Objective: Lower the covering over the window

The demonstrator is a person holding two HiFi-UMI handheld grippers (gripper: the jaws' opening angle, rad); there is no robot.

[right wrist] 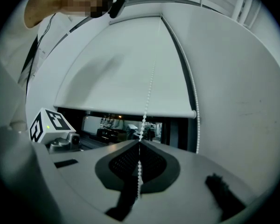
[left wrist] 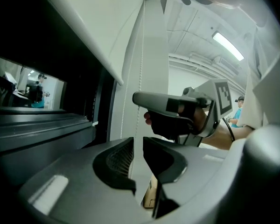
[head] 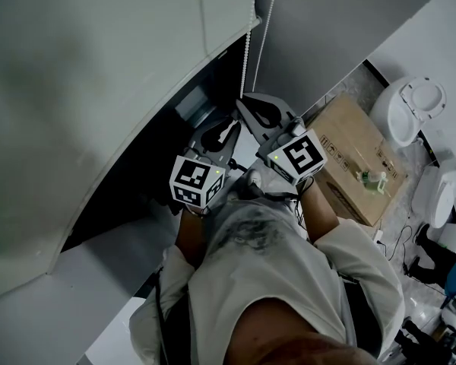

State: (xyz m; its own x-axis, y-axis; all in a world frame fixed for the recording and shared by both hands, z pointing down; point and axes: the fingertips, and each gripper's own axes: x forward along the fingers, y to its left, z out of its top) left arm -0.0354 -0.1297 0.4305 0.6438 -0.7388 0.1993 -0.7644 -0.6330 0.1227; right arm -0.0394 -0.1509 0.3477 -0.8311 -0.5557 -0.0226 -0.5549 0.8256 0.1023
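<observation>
From the head view, my left gripper [head: 222,137] and right gripper [head: 260,114] are raised side by side at the bead chain [head: 248,40] beside the roller blind [head: 99,90]. A cardboard box [head: 349,139] lower down carries print too small to read.

In the left gripper view, my left jaws stand slightly apart. The chain runs down toward their gap, and the right gripper is just beyond.

In the right gripper view, the jaws are closed on the chain. This view shows the blind face-on, with its bottom rail [right wrist: 126,111] part-way down and the window [right wrist: 121,125] uncovered beneath.
</observation>
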